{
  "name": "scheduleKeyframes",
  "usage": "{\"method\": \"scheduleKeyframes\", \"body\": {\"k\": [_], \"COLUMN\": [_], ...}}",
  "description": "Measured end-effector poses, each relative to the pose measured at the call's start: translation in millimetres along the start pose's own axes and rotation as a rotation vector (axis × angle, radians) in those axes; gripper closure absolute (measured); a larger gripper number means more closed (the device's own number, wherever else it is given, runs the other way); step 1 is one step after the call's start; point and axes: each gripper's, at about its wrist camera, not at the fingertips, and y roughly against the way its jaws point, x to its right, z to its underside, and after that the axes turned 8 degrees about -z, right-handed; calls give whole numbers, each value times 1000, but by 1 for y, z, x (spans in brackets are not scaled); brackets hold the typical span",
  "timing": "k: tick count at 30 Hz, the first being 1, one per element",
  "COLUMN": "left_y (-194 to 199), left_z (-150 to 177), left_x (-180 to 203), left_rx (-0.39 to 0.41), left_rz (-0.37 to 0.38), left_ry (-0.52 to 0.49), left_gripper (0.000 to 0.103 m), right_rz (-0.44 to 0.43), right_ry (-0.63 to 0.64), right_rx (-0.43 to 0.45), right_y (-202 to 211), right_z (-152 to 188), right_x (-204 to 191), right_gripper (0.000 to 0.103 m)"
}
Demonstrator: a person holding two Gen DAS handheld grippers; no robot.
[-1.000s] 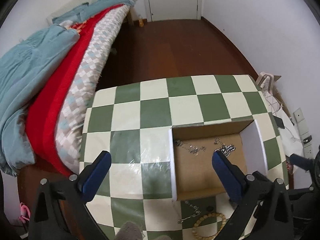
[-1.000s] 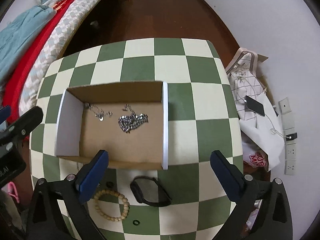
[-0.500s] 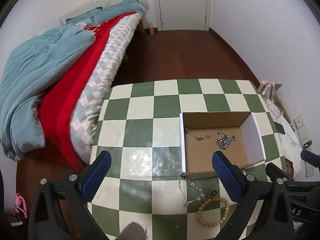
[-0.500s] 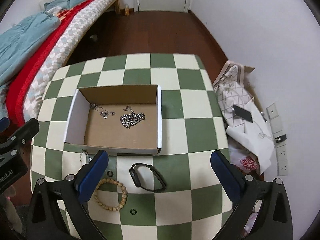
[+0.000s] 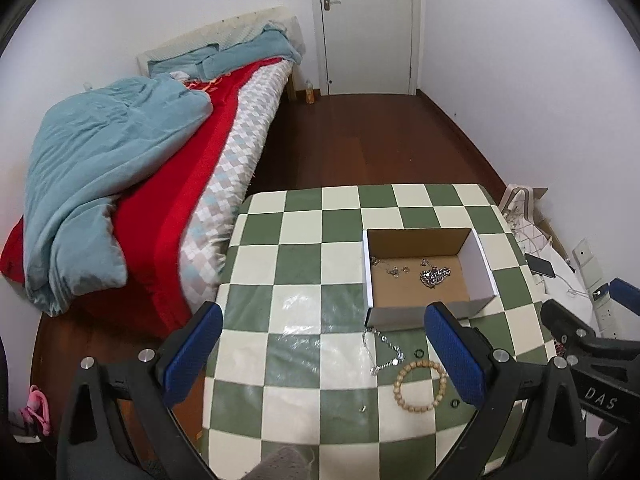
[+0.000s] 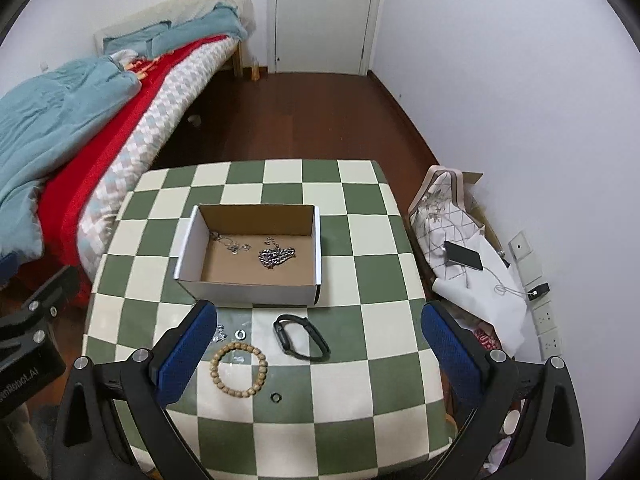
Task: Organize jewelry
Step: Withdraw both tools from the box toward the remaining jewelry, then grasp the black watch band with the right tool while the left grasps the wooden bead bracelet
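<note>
An open cardboard box (image 5: 474, 258) (image 6: 248, 292) sits on the green-and-cream checkered table (image 5: 304, 264). Inside lie a thick silver chain (image 5: 435, 276) (image 6: 276, 257) and a thin one (image 6: 232, 245). In front of the box lie a silver necklace (image 5: 390, 346), a wooden bead bracelet (image 5: 396, 388) (image 6: 214, 364), a black watch (image 6: 282, 330), a silver ring (image 6: 241, 334) and a small black ring (image 6: 275, 397). My left gripper (image 5: 322, 320) and right gripper (image 6: 320, 314) hover open above the near table edge, holding nothing.
A bed (image 5: 120, 184) with a teal blanket and red cover runs along the table's left side. A patterned bag, a phone (image 6: 462, 257) and cables lie on the floor at the right, by wall sockets. A white door (image 5: 368, 28) stands at the far end.
Both grippers have pulled back and up from the table, so the box looks smaller and more of the room shows. Both stay open.
</note>
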Motion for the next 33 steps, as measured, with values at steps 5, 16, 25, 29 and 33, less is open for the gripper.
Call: {"method": "scheduleKeyframes", "body": {"k": [5,16,25,29,33], "left_y": [23,-23,-101,-123,-135], "left_z": [15,69,97,99,102], "left_x": [-10,8,69,88,104], "left_rx": [29,8,-141,-200,-226], "left_rz": [-18,-232,-241,-198,-159], "left_ry": [11,-86,-200,-229,-266], "left_gripper": [0,0,1,7,12], "right_rz": [-59,-113,-61,-51,-51], "right_ry": [-49,-191,-261,-248,-220], "right_rx": [41,-136,-188,-193,-200], "right_y": [26,-58,-137,-155,-167], "right_z": [14,81,99,92,86], "right_x": [2,35,67,71,69], "right_gripper": [0,31,35,38,38]}}
